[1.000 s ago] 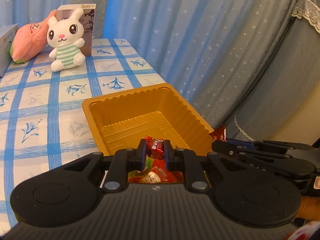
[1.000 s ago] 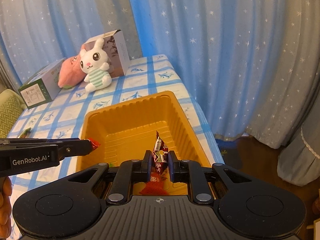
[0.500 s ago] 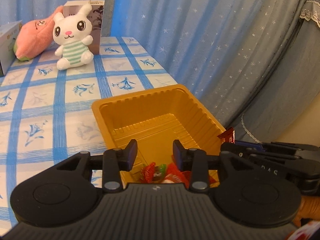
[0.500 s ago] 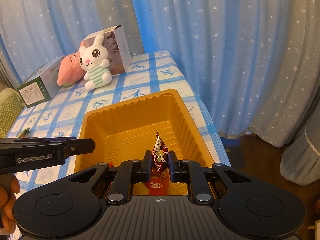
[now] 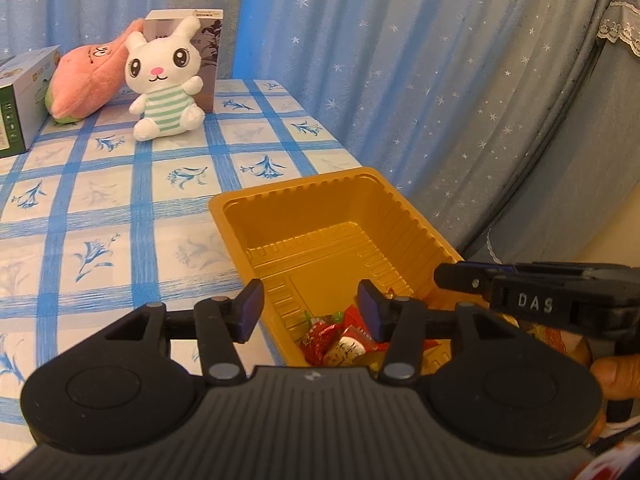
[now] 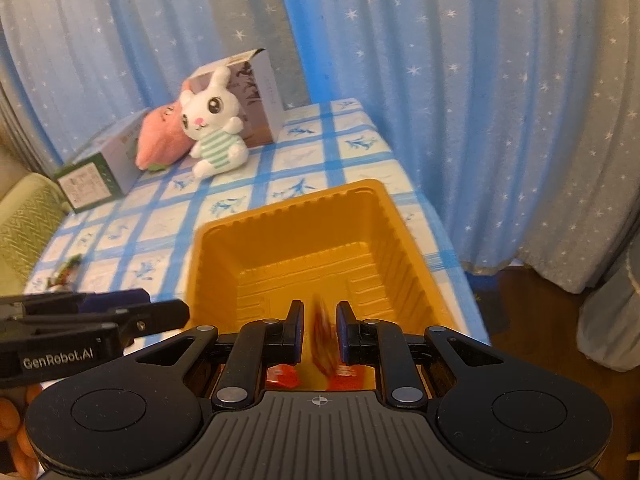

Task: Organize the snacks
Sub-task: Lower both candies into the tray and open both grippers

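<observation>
Left gripper (image 5: 310, 312) jaws just widened, holding nothing, over wrapped candies (image 5: 340, 340) at the yellow tray's (image 5: 320, 216) six o'clock end, right gripper (image 6: 318, 330) jaws slightly parted around a blurred red candy (image 6: 323, 340), grip unclear

glossy ribbed plastic tray (image 5: 320, 216), shiny foil snack wrappers (image 5: 340, 344), printed cloth tablecloth (image 5: 100, 200).

blurred: red wrapper (image 6: 322, 334) between right tongs (image 6: 318, 330) | cut off: green box (image 5: 18, 100), left edge
</observation>
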The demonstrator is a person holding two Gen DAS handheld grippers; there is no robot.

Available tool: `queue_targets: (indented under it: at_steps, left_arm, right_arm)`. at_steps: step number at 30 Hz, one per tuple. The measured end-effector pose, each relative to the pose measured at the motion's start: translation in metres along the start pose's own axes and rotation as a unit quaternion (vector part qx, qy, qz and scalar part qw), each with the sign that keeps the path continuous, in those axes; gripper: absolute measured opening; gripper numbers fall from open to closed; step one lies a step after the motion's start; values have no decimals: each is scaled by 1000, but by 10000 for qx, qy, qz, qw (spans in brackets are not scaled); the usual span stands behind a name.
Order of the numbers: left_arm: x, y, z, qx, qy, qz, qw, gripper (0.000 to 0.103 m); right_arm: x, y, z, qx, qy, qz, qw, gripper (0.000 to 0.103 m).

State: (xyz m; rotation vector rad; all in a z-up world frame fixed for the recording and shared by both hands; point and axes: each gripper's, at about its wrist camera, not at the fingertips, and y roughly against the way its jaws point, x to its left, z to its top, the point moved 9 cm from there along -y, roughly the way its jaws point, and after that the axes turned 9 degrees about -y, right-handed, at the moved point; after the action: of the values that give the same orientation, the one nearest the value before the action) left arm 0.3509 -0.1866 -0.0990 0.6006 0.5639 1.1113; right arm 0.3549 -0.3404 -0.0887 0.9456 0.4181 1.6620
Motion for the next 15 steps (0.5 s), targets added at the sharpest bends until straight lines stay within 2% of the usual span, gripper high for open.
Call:
queue_targets:
  at_steps: [8, 11, 15]
  left_arm:
    - [5, 32, -10, -112, -16, 90, 9999, 53]
    - [3, 47, -14, -167, -35, 105, 9998, 53]
    - [-2, 67, -19, -229, -49, 112, 9997, 56]
  right_arm:
    - [-7, 28, 4, -245, -327, -103, 9991, 31]
    - [-5, 43, 0, -291, -360, -164, 9988, 33]
    - [4, 63, -9, -389, -309, -191, 9986, 42]
